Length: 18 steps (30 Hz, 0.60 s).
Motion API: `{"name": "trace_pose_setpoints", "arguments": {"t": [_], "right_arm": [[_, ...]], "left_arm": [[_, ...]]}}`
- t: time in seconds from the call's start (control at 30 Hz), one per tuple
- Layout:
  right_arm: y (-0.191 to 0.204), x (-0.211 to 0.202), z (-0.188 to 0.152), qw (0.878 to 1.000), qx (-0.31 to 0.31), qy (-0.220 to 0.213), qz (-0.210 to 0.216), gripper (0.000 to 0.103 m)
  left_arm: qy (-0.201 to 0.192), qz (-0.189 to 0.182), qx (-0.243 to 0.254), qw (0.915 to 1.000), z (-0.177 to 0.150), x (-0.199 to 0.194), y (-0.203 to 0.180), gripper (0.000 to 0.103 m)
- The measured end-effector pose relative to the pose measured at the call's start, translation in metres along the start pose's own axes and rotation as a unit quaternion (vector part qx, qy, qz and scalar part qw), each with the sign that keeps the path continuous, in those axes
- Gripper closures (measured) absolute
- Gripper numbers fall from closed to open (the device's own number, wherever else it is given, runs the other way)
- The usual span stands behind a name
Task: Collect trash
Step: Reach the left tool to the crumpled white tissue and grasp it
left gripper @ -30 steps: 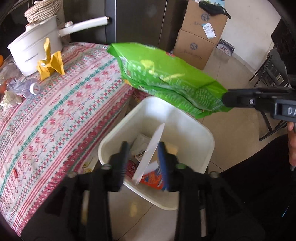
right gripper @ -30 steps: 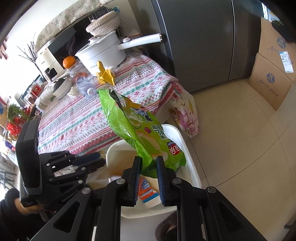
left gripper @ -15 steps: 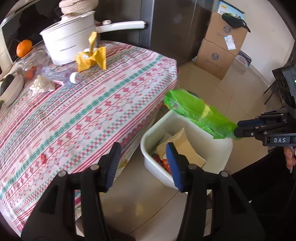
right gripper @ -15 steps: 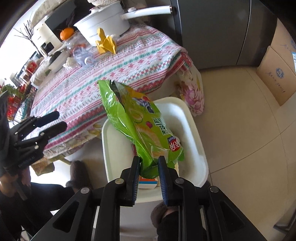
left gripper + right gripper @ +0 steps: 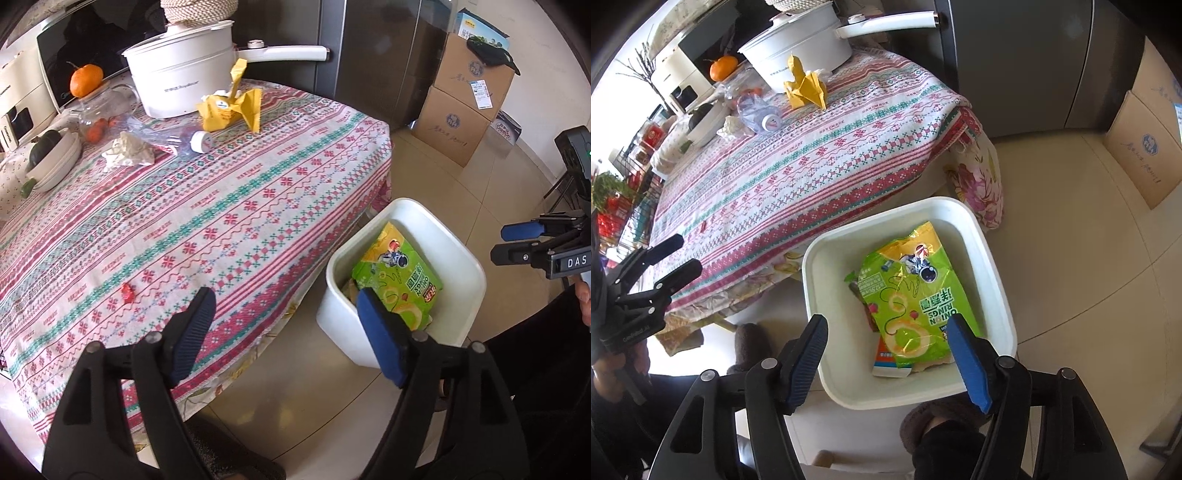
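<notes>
The green snack bag (image 5: 916, 295) is seen lying inside the white bin (image 5: 993, 280), on the floor beside the worktop (image 5: 207, 221). Above the bin, the right tool (image 5: 888, 363) has just been opened, nothing between its jaws. The left tool (image 5: 286, 332) has likewise been spread apart, empty, over the worktop's edge.
</notes>
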State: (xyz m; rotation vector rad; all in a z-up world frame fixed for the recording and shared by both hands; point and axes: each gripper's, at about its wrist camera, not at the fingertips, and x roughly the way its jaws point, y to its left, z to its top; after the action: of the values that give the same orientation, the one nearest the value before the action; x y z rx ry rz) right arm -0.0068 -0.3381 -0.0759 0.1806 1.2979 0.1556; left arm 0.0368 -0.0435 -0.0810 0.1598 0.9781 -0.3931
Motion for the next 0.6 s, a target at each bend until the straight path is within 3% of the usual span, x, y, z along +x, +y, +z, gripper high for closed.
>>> {"name": "trace_pose_setpoints", "arguments": {"t": [0.4, 0.6], "right_arm": [[0.025, 0.005, 0.037, 0.999, -0.024, -0.001, -0.027, 0.025], [0.053, 0.009, 0.065, 0.999, -0.039, -0.005, -0.019, 0.024]], "left_arm": [[0.008, 0.033, -0.029, 0.999, 0.013, 0.002, 0.039, 0.017], [0.013, 0.04, -0.092, 0.9949, 0.026, 0.007, 0.085, 0.017]]}}
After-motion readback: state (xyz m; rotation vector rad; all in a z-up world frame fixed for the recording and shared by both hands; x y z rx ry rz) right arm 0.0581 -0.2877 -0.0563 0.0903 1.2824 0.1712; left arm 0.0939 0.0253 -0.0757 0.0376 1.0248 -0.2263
